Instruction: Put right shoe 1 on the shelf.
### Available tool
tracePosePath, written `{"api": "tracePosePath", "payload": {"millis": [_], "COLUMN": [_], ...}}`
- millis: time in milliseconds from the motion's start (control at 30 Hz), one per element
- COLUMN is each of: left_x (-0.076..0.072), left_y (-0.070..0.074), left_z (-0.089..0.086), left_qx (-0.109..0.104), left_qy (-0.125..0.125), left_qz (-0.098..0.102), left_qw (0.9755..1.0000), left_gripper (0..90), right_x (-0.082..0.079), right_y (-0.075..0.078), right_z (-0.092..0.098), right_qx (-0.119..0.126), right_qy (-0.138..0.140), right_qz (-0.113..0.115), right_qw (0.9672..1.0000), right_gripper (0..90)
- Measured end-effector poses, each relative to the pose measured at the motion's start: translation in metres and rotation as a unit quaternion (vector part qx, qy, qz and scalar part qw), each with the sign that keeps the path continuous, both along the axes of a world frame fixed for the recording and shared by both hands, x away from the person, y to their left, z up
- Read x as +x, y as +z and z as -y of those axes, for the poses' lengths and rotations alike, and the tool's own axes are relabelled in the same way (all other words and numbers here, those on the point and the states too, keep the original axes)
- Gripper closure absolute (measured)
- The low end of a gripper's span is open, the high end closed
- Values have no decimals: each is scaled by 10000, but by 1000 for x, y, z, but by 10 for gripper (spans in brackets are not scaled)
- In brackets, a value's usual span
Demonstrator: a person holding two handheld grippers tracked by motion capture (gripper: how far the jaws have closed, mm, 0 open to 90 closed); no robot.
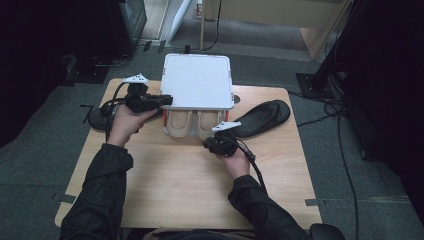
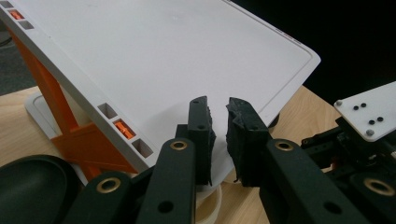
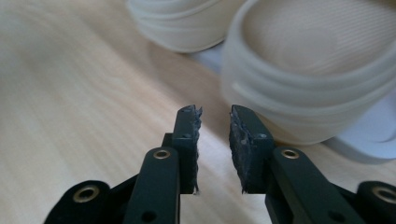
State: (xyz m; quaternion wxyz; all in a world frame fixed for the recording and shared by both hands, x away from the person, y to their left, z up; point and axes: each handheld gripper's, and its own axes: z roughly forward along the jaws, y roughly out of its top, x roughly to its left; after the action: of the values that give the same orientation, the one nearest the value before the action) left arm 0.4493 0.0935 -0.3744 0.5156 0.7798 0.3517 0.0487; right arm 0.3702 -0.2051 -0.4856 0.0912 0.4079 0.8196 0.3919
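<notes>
Left tool (image 2: 218, 135): jaws narrowly parted, empty, at the white-topped orange shoe rack (image 1: 197, 80). Right tool (image 3: 214, 144): jaws slightly parted, empty, near cream slippers (image 3: 317, 79) on wooden bench (image 1: 185, 185).

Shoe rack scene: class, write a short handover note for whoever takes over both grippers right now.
Left gripper: jaws slightly apart, empty, at the left edge of the white rack lid.
Right gripper: jaws slightly apart, empty, low on the table, just in front of the cream slippers.
Cream slippers: side by side under the lid, ends sticking out in front.
Black slippers: one pair on the table right of the rack, another left.
Done: nothing gripped yet.
Left: probably grasp a cream slipper; the lid may need holding.
</notes>
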Motion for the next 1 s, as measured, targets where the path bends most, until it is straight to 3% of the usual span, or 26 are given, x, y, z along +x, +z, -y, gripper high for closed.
{"api": "tracePosePath", "payload": {"millis": [67,367,500,633,867,1000], "left_x": [-1,-4,-7,-11,-16,-17], "left_y": [2,11,16,20,23,20], "left_z": [1,-1,-5,-12,-34,-47], "left_qx": [100,206,39,122,267,310], "left_qy": [36,142,172,372,754,930], "left_qz": [42,-118,-169,-148,-117,-147], "left_qw": [9999,9996,9997,9991,9967,9951], "left_gripper": [733,576,534,503,484,486], "right_x": [-4,-26,-31,-36,-45,-43], "right_y": [3,24,28,30,27,24], "right_z": [2,26,35,43,60,62], "right_qx": [-70,280,315,270,489,512], "right_qy": [123,284,336,423,408,360], "right_qz": [40,209,266,294,443,370], "right_qw": [9999,9990,9986,9983,9970,9974], "right_gripper": [705,625,599,570,561,560]}}
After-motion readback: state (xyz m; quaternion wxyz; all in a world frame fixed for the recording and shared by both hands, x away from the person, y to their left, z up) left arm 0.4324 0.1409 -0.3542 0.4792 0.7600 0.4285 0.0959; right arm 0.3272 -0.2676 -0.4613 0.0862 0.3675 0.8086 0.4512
